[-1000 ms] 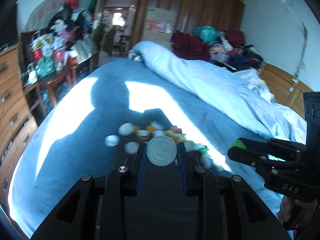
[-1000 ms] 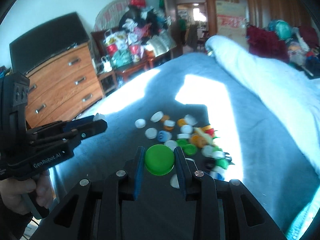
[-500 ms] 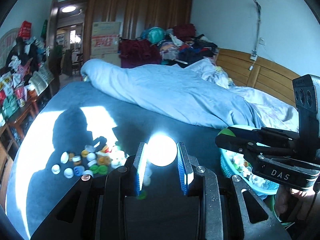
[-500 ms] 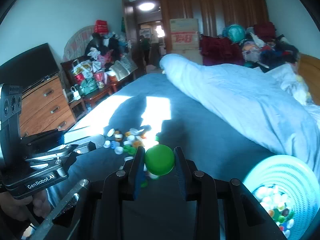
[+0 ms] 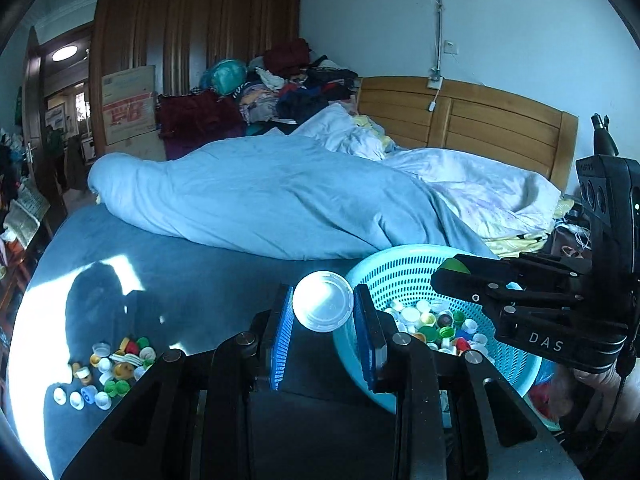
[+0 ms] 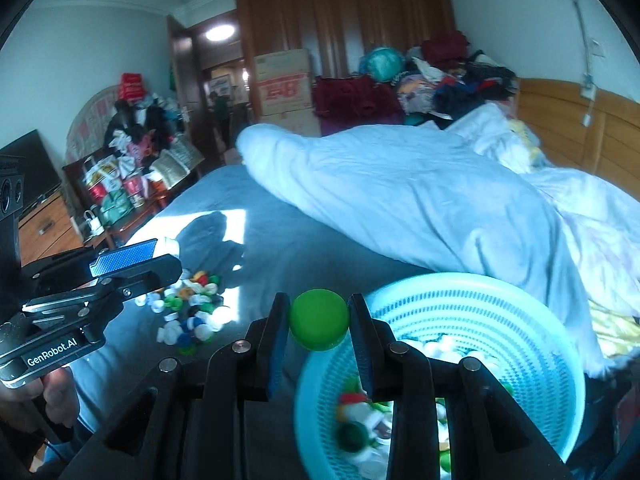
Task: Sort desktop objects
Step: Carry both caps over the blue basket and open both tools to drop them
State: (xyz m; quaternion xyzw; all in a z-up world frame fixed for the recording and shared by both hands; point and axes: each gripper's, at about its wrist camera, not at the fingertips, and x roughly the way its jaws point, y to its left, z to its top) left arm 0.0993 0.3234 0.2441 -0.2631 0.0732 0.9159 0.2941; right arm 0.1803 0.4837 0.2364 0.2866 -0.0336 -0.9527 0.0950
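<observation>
- Wide bed (image 5: 192,276) under a dark blue sheet, with a pale blue duvet (image 5: 280,196) bunched across its far half.
- Light blue perforated basket (image 5: 404,276) at the near right of the bed, partly filled with mixed bottle caps (image 5: 436,320); also seen from the right wrist (image 6: 480,308).
- Left gripper (image 5: 323,312) closed tight on a white round lid (image 5: 323,307), blue pads (image 5: 282,340) pressing its two edges; held just beside the basket's left rim, clear of the sheet.
- Right gripper (image 6: 319,320) likewise clamped on a green cap (image 6: 319,319), pinched edge to edge; poised at the basket's near-left rim (image 6: 384,292).
- From the left wrist, right gripper (image 5: 456,276) reaching over the basket, a sliver of green (image 5: 454,266) at its tips.
- From the right wrist, left gripper (image 6: 160,252) off to the left above the sheet, a person's hand (image 6: 56,392) on its handle.
- Loose pile of coloured caps (image 5: 108,368) on the sheet at the left, partly sunlit, well apart from the basket (image 6: 192,304).
</observation>
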